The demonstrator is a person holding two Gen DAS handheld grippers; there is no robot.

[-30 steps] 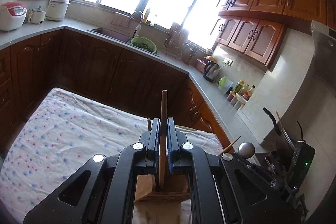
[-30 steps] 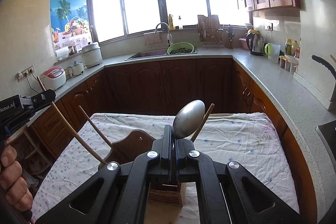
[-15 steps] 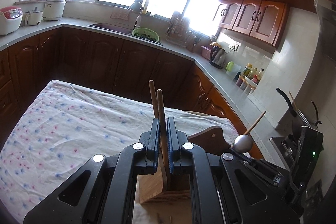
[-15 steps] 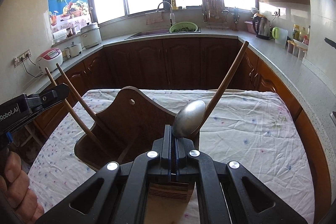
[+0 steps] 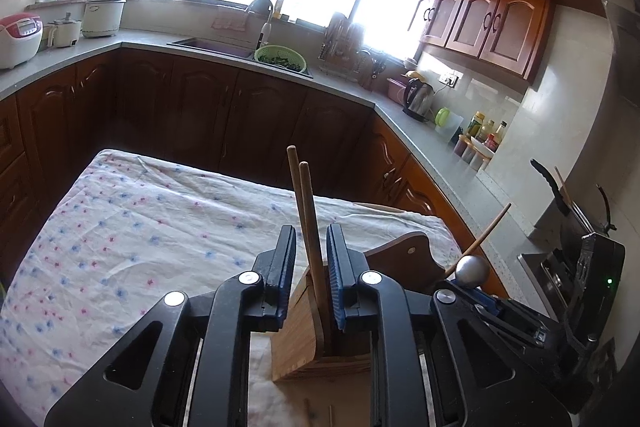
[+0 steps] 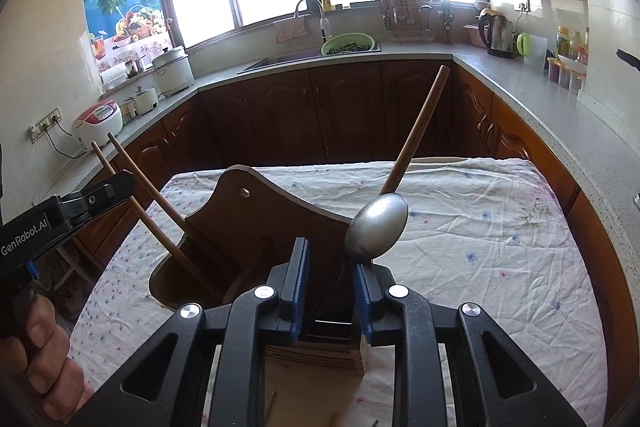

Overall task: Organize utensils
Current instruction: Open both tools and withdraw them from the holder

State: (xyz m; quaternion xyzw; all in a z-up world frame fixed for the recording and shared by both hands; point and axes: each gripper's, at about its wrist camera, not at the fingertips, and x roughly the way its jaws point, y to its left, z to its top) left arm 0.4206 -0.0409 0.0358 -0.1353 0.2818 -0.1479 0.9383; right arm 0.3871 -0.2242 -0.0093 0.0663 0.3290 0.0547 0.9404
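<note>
Both grippers have dropped toward the wooden holder point(image 5: 320, 343) since a second ago, and the chopstick and spoon I was carrying now stand inside it. On my left gripper point(image 5: 311, 267) the jaws are opening; the 2 chopsticks point(image 5: 308, 223) rise between the blue pads point(image 5: 334, 287) without being pressed, their lower ends down in the holder's front slot. My right gripper point(image 6: 330, 279) is opening too — the metal spoon point(image 6: 376, 227) sits bowl-up just above its right pad, leaning to that side, handle down in the holder; a long wooden stick point(image 6: 416, 131) slants up behind it. The holder stands on the flowered tablecloth point(image 6: 480, 227) near the table's front edge, its tall curved back point(image 6: 248, 211) facing away from me.

What worries me is the withdrawal. The chopsticks lean only loosely, so if I pull the left gripper back at an angle a pad could catch one and flick it out or tip the holder. The spoon is top-heavy with its bowl up and looks close to my right pad — a sideways brush could swing it over the rim. A few small sticks point(image 6: 270, 405) lie on the cloth below me, not yet put away.
</note>
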